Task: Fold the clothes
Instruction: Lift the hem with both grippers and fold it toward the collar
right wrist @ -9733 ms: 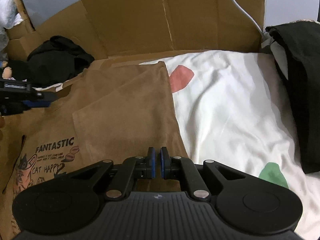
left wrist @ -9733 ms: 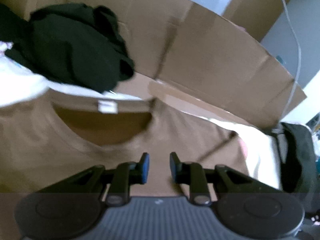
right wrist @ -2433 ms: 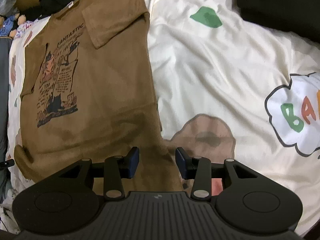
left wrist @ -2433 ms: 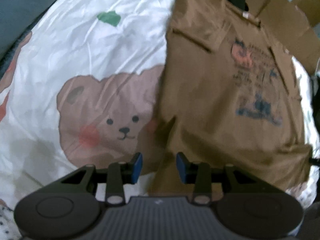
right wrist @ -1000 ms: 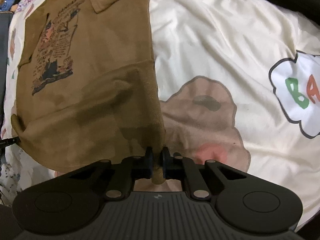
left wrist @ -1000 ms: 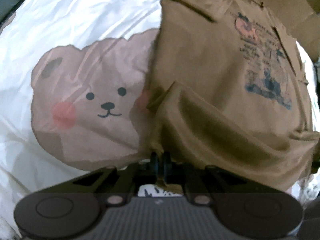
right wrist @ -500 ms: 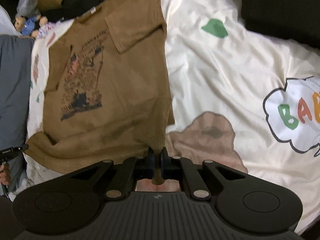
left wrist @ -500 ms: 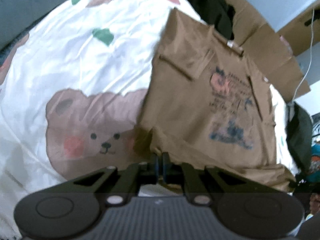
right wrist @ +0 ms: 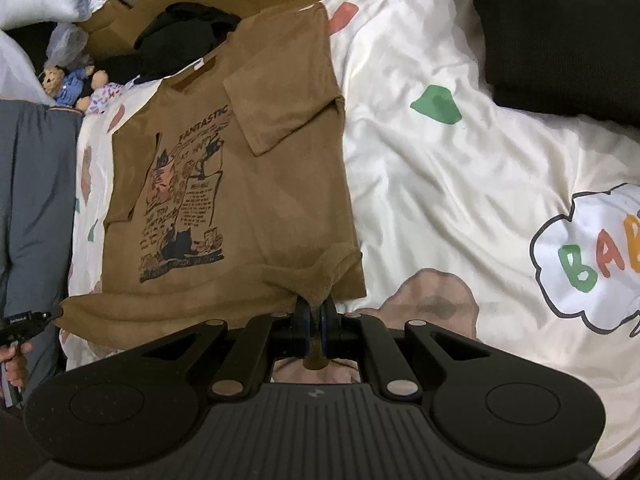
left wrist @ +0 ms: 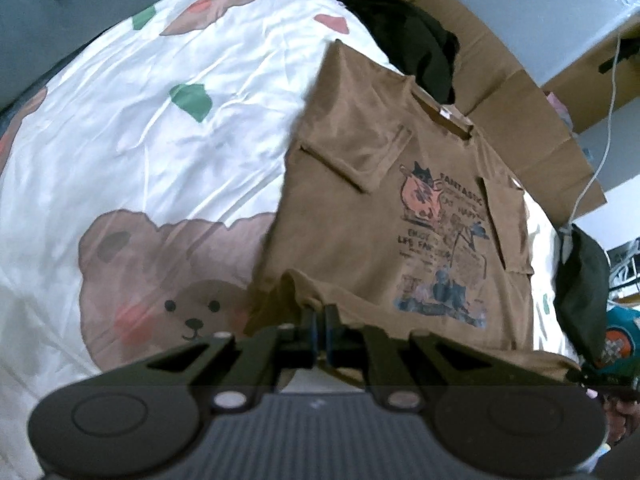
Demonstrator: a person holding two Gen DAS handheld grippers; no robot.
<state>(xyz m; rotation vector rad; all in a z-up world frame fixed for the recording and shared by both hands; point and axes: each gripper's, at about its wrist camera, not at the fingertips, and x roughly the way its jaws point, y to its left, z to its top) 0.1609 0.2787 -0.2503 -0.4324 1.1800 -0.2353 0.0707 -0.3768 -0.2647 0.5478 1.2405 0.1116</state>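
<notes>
A brown t-shirt [left wrist: 360, 208] lies face up on a bed covered by a white bear-print sheet [left wrist: 140, 152]. Its long axis runs from the lifted hem nearest the cameras to the collar at the far end, which points toward flattened cardboard [left wrist: 512, 92] and a heap of dark clothing [right wrist: 176, 44]. Both sleeves are folded inward over the chest, flanking the cat print. The left gripper [left wrist: 320, 330] has its jaws closed tight on one bottom corner of the hem; the right gripper [right wrist: 314, 326] has its jaws pinched on the opposite bottom corner, a tuft of cloth poking through between them. The hem edge hangs raised between the two grips, while the upper body rests flat on the sheet.
</notes>
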